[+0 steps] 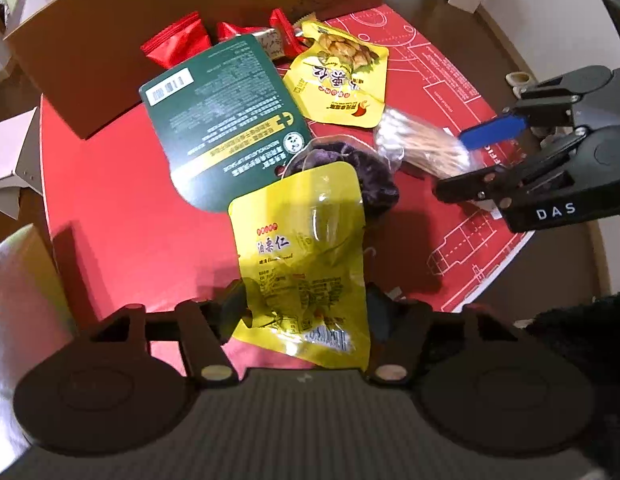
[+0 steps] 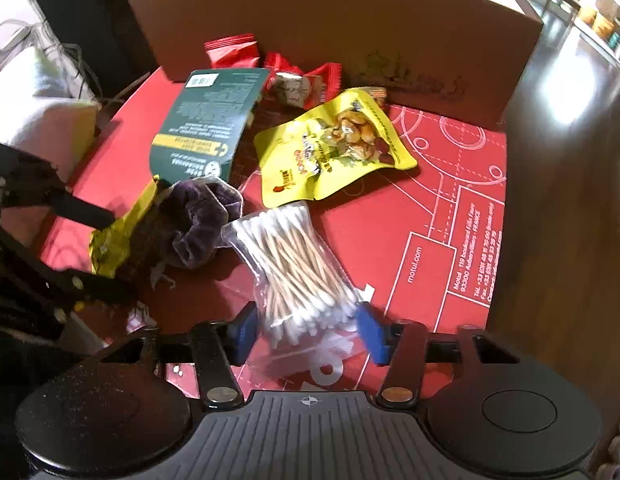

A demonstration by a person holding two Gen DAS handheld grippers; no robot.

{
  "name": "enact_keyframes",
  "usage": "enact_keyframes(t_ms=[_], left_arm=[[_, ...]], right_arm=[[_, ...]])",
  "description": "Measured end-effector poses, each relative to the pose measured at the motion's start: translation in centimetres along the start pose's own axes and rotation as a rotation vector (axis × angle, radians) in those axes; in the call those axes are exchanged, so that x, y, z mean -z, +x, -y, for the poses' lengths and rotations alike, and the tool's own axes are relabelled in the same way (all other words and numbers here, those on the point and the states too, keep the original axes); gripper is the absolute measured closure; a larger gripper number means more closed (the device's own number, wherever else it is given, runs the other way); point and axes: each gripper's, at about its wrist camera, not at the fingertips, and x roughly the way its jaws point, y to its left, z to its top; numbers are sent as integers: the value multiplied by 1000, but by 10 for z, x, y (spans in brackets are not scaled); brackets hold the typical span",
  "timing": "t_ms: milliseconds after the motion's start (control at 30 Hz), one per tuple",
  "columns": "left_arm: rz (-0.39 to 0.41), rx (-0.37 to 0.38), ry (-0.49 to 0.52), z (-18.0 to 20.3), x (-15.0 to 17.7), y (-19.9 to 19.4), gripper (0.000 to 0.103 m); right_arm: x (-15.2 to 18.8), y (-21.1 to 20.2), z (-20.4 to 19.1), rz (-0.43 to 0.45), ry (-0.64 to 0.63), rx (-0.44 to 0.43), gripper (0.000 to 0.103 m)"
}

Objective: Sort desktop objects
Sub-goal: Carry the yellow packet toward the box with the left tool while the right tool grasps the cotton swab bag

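yellow snack pouch (image 1: 302,264) is clamped in the left hand-held gripper (image 1: 306,312); cotton swab bag (image 2: 298,268), long axis pointing away, is straddled by the half-open right hand-held gripper (image 2: 306,332).

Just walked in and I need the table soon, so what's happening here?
A person is sorting clutter on a red mat with a handheld tool in each hand. The left tool is shut on a yellow snack pouch, lifted over a purple scrunchie. The right tool straddles a clear bag of cotton swabs, fingers either side, not clearly clamped. A second yellow pouch, a green card and red packets lie before a cardboard box.
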Motion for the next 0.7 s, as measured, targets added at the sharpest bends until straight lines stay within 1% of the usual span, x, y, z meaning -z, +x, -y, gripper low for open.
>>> enact_keyframes(t_ms=[33,100,200,333,433,700], left_arm=[[-2,1,-8,-2,2,-2,46],[-7,4,-29,-9,6,-6,47],[1,12,-61,-15,11,-14,47],[37,24,-101,-21,14,-29,47],[68,30,-127,-24,12,-41,47],[142,24,-122,-24,-2,-71,47]], right_arm=[[0,-2,-1,1,-7,-6,59],[0,-5,-3,3,-17,-23,70],[1,-11,-4,15,-18,-41,77],[2,-21,-5,33,3,-77,81],[2,-31,-7,53,13,-94,82],[-5,-59,0,122,80,-121,82]])
